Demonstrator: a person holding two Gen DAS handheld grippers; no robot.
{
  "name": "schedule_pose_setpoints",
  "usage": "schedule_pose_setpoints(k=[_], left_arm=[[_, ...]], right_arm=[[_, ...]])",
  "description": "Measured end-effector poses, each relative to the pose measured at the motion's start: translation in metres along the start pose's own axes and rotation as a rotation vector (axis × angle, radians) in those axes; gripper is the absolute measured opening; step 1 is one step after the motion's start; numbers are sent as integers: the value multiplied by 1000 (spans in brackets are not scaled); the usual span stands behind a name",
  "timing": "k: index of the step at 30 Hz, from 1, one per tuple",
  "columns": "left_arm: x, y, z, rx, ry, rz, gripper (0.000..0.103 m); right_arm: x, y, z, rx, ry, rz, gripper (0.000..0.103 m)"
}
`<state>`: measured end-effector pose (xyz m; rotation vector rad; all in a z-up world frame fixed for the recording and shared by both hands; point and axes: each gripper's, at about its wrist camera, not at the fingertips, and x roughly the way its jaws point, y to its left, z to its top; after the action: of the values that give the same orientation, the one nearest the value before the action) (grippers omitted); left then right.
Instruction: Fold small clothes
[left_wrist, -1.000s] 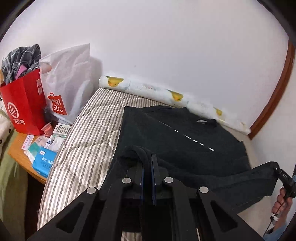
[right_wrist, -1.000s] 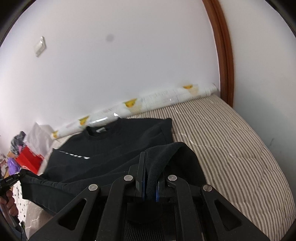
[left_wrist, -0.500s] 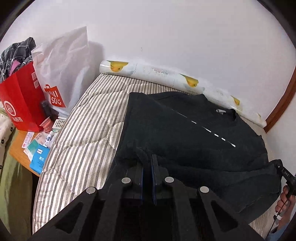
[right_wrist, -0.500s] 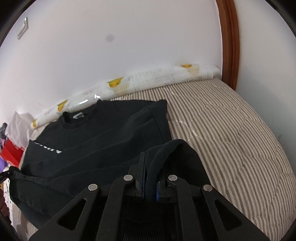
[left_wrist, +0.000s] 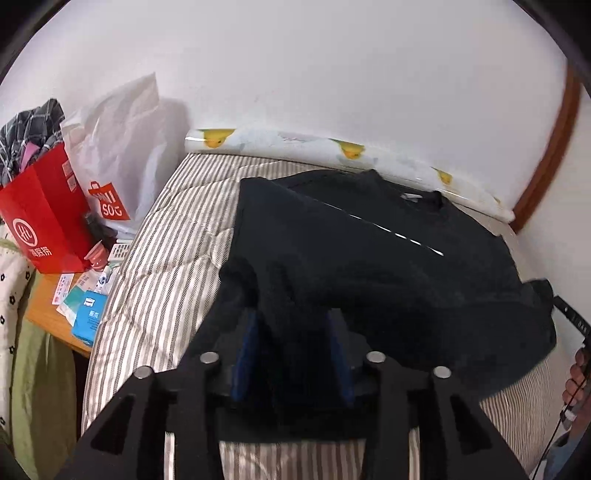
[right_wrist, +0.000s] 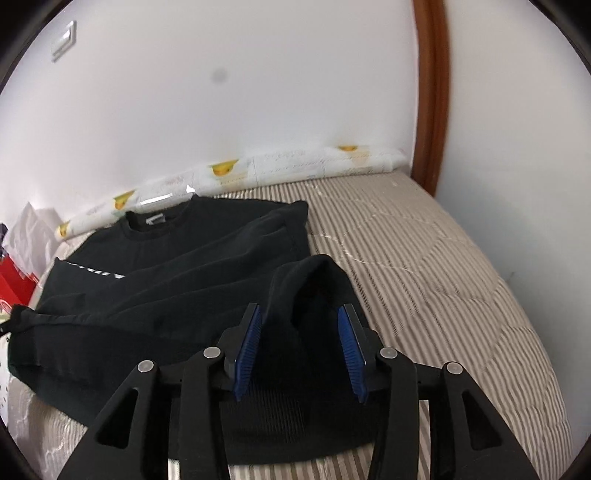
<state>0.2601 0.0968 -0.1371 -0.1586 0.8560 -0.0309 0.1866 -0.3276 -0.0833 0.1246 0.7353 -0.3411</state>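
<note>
Striped bed (right_wrist: 424, 258) against white wall, duck-print roll (right_wrist: 258, 170) along the wall edge. Black sweatshirt (right_wrist: 207, 258) lies on the bed, collar toward the wall, bottom part bunched near both tongs. Left tongs (left_wrist: 293, 347) spread wide, fabric bunched between blue pads. Right tongs (right_wrist: 301, 345) spread too, fabric hump between pads. Red bag (left_wrist: 40, 221), white bag (left_wrist: 122, 155) beside the bed.

sweatshirt (left_wrist: 369, 266): showing black, with a thin broken white line running across it
bedcover (right_wrist: 424, 258): showing beige and white stripes
left gripper (left_wrist: 293, 354): showing black arms, blue pads
right gripper (right_wrist: 303, 347): showing black arms, blue pads
roll (right_wrist: 280, 166): showing white with yellow duck prints
paper bag (left_wrist: 44, 218): showing red with white print
plastic bag (left_wrist: 122, 155): showing white with a red logo
door frame (right_wrist: 430, 92): showing brown
</note>
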Motion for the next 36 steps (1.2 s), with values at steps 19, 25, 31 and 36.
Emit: schedule_pose_setpoints(k=[19,25,31,36], left_arm=[[-5,-30,-59,6,63,-106,39],[12,-33,-54,0,73,-72,39],[22,-39,-46,27,69,-23,39],[27,-40,-42,36,57,-19,39]], right_arm=[[8,43,-68,-72,192,151,19],[17,42,-70,-43,194,126,18],[14,50,-61,-104,155,84,18],[23,47,-44,-97,143,73,14]])
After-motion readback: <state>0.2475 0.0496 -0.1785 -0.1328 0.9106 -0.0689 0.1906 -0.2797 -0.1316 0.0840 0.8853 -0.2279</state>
